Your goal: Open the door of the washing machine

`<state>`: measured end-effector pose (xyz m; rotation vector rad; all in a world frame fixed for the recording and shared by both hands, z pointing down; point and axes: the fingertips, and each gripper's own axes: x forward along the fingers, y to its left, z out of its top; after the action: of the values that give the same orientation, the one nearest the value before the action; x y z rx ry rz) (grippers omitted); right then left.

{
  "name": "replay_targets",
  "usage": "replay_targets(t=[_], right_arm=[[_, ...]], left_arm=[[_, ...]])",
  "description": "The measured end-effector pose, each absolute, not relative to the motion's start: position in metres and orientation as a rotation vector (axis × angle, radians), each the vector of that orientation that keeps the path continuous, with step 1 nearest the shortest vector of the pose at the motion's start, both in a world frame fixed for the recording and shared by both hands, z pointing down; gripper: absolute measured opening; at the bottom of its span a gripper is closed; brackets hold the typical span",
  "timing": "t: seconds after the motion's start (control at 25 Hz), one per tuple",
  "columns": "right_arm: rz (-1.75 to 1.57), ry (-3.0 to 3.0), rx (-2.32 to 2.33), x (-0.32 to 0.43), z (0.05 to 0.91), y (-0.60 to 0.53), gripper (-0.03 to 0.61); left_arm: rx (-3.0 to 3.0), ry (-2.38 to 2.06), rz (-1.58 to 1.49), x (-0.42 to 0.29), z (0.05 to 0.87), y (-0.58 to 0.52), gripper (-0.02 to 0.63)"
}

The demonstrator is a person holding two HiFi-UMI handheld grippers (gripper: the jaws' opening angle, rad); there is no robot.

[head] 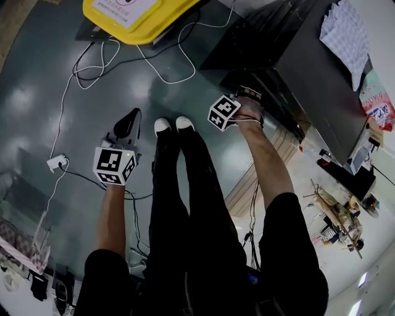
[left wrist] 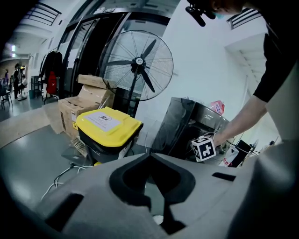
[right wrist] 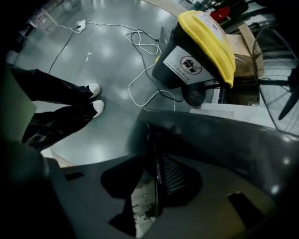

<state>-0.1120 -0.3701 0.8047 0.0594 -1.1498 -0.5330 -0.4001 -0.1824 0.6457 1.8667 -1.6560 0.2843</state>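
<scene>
The washing machine (head: 308, 68) is a dark box at the upper right of the head view; it also shows in the left gripper view (left wrist: 180, 126). My right gripper (head: 247, 94) reaches down against its front. In the right gripper view a thin dark door edge (right wrist: 156, 177) runs between the jaws of that gripper (right wrist: 148, 140), which pinch it near their tips. My left gripper (head: 128, 120) hangs over the grey floor left of the person's shoes (head: 173, 124), well apart from the machine. Its tips (left wrist: 149, 156) meet with nothing between them.
A yellow-lidded bin (head: 133, 15) stands on the floor left of the machine. White cables (head: 92, 68) trail from it to a power strip (head: 57, 163). A large standing fan (left wrist: 138, 65) and cardboard boxes (left wrist: 79, 100) stand behind the bin. Clutter lies right of the machine.
</scene>
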Motion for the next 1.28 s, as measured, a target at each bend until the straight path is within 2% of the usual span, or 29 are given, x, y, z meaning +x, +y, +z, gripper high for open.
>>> replay_targets(t=[1.28], right_arm=[[-0.626,-1.128,0.068,-0.111,0.807,-0.362,0.135]], left_arm=[[1.763,-1.708,0.244,-0.408,0.669,-0.15,0.002]])
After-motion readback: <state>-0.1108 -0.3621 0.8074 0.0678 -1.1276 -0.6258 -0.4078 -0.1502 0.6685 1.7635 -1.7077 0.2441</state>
